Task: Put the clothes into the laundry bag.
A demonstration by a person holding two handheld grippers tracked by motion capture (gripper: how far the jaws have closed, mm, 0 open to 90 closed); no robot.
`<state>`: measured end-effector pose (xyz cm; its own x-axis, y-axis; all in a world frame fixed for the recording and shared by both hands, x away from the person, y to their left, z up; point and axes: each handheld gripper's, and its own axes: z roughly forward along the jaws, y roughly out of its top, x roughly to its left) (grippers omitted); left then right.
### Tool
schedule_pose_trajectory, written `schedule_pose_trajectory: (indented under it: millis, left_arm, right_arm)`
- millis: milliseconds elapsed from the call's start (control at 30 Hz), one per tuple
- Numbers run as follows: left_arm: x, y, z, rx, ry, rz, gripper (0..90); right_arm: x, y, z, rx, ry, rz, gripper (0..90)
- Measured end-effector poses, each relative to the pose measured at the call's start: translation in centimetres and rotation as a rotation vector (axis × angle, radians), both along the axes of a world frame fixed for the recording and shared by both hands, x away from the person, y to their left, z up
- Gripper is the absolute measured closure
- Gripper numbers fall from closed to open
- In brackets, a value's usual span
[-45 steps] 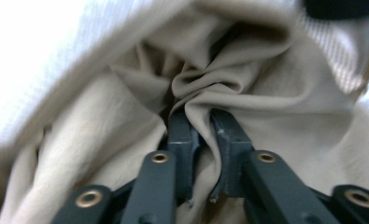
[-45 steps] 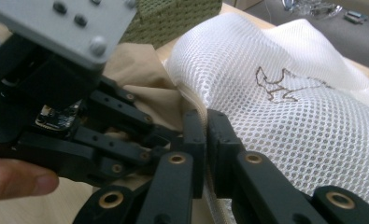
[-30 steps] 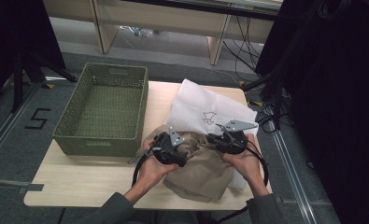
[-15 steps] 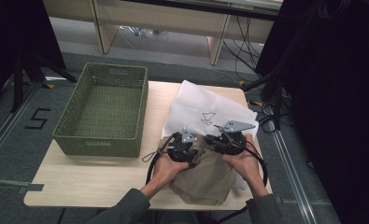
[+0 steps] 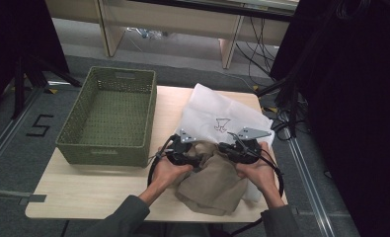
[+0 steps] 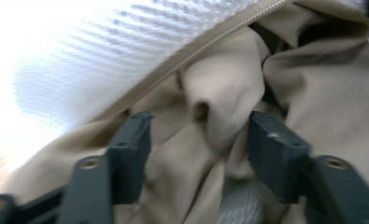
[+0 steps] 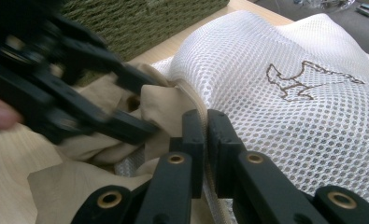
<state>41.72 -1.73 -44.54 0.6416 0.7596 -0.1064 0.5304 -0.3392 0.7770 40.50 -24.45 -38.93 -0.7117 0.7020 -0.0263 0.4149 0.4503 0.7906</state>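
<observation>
We work at the near right of the table (image 5: 84, 190), stuffing a tan cloth (image 5: 217, 180) into a white mesh bag (image 5: 217, 111) that lies just beyond it, toward the far right corner. The cloth sits mostly outside the bag, bunched under our hands, with only its upper folds at the zippered mouth (image 6: 205, 44). Our right gripper (image 7: 205, 128) has its jaws pressed together on the bag's zipper edge, pinching the rim and holding the mouth in place. Our left gripper (image 6: 198, 144) has just been opening: its jaws stand spread around a raised fold of cloth, which lies between them, the pads not pressing on it. Seen from above, the left gripper (image 5: 182, 153) and right gripper (image 5: 239, 148) sit close together at the bag's opening. A green basket (image 5: 108, 148) stands at the left of the table, apart from this work. We judge the step in hand as feeding cloth through the mouth, early on, since most of the fabric lies outside. The next move seems to call for the left jaws to close on a fresh fold and push it deep under the mesh, while the right keeps the rim taut and lifted; a slack rim would let the cloth bunch against the zipper.
</observation>
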Motion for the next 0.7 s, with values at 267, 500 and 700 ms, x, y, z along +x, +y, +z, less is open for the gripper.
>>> schedule_pose_trajectory:
  millis: [267, 500, 700]
  left_arm:
    - [-0.2, 2.0, -2.0, 0.12, 0.068, 0.03, 27.8]
    - [0.2, 0.1, -4.4, 0.088, 0.11, -0.069, 70.5]
    - [-0.7, -1.9, -1.5, -0.072, 0.033, -0.098, 83.1]
  right_arm:
    - [-0.1, 0.2, 0.0, 0.001, 0.003, -0.001, 87.3]
    - [-0.1, 0.4, -0.2, -0.006, 0.007, 0.015, 87.3]
    - [-0.3, 0.5, 0.2, 0.002, 0.005, 0.025, 87.3]
